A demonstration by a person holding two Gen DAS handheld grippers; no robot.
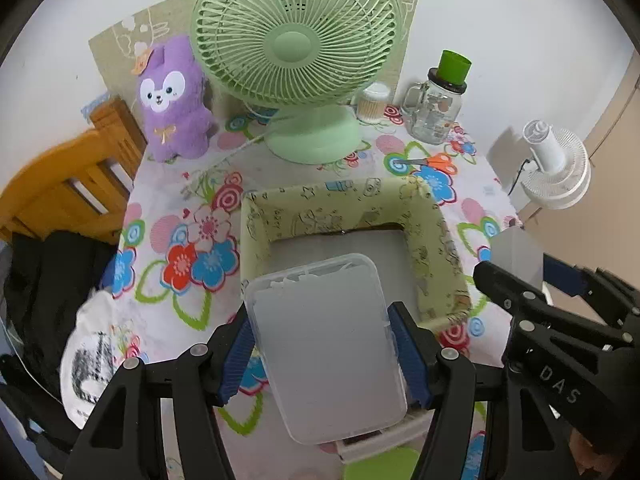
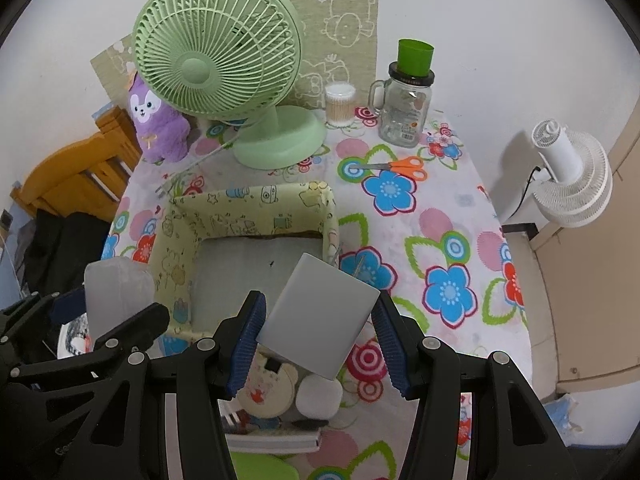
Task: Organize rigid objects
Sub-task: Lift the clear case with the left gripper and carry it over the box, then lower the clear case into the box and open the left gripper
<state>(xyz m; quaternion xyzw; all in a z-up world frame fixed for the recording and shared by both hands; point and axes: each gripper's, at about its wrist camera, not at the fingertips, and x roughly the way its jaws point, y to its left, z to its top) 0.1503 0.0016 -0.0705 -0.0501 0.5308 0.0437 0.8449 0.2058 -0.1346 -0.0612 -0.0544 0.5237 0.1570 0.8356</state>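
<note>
Left wrist view, left to right. Wooden chair (image 1: 68, 184) at 9 o'clock, dark clothing draped below it. Purple plush toy (image 1: 174, 100) at 11 o'clock on the flowered tablecloth (image 1: 176, 200). Green desk fan (image 1: 296, 40) at 12 o'clock. Yellow fabric bin (image 1: 344, 204) at centre, open top, pale floor bare. Left gripper (image 1: 326, 354) at 6 o'clock: blue pads pressed on both long sides of a translucent plastic case (image 1: 324, 344), held above the bin's near edge. Glass mug jar (image 1: 434, 114) with green cup (image 1: 455, 65) on its lid at 1 o'clock; orange scissors (image 1: 434, 161) just in front of it. White fan (image 1: 556, 164) at 3 o'clock, off the table.

Right wrist view. Left gripper's case shows at 9 o'clock, beside the bin's left wall. Right gripper (image 2: 320, 344) at 6 o'clock: jaws clamped on a grey rectangular box (image 2: 320, 316), tilted, over the bin's near right corner. Under it, a round cartoon tin (image 2: 266, 390) and a white round object (image 2: 318, 396) lie touching each other.
</note>
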